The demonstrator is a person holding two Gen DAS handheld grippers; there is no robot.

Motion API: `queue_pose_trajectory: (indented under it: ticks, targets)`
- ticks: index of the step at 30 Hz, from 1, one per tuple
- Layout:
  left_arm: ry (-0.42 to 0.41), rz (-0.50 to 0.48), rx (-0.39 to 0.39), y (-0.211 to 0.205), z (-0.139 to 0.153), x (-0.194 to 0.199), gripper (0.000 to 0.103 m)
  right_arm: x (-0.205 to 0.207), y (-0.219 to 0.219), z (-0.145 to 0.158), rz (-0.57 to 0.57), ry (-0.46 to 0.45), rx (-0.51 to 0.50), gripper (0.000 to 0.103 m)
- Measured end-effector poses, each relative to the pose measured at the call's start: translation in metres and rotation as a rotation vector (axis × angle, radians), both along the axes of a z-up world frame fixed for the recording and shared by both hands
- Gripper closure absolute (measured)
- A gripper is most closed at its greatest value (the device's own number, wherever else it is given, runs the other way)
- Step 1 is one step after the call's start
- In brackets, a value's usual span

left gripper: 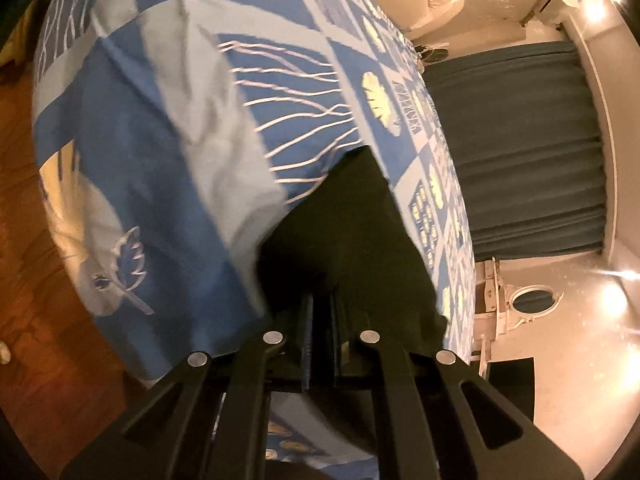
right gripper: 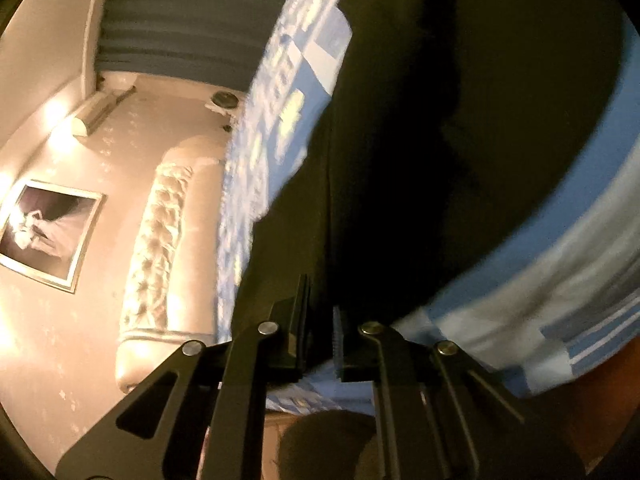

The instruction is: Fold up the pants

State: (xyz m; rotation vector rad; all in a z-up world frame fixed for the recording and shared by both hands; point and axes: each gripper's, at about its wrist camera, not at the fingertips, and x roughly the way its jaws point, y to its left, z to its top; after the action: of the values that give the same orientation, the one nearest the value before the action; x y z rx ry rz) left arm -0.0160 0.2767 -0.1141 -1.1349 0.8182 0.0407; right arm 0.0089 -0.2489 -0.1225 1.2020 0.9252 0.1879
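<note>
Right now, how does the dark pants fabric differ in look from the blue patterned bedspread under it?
The dark pants fabric is plain and almost black, while the blue patterned bedspread shows pale leaves and white lines. The pants run into the left gripper and the right gripper, whose jaws stand nearly shut on them; the bedspread lies spread out on the bed. Both are soft cloth.

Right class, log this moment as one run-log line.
left gripper: shut on pants | right gripper: shut on pants | surface: blue patterned bedspread

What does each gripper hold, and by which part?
Both the left gripper and the right gripper pinch the black pants at an edge; which part is unclear.
</note>
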Motion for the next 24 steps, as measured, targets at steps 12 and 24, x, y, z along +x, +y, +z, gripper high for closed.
queue_pose_trajectory:
  ticks: [12, 24]
  targets:
    - [0.031, -0.109, 0.478, -0.023, 0.052, -0.004, 0.023, 0.04, -0.037, 0.079, 0.023, -0.049, -0.461, 0.043]
    - [0.199, -0.274, 0.734, -0.081, 0.049, 0.092, 0.017, 0.302, -0.011, 0.049, 0.24, 0.235, -1.087, 0.032]
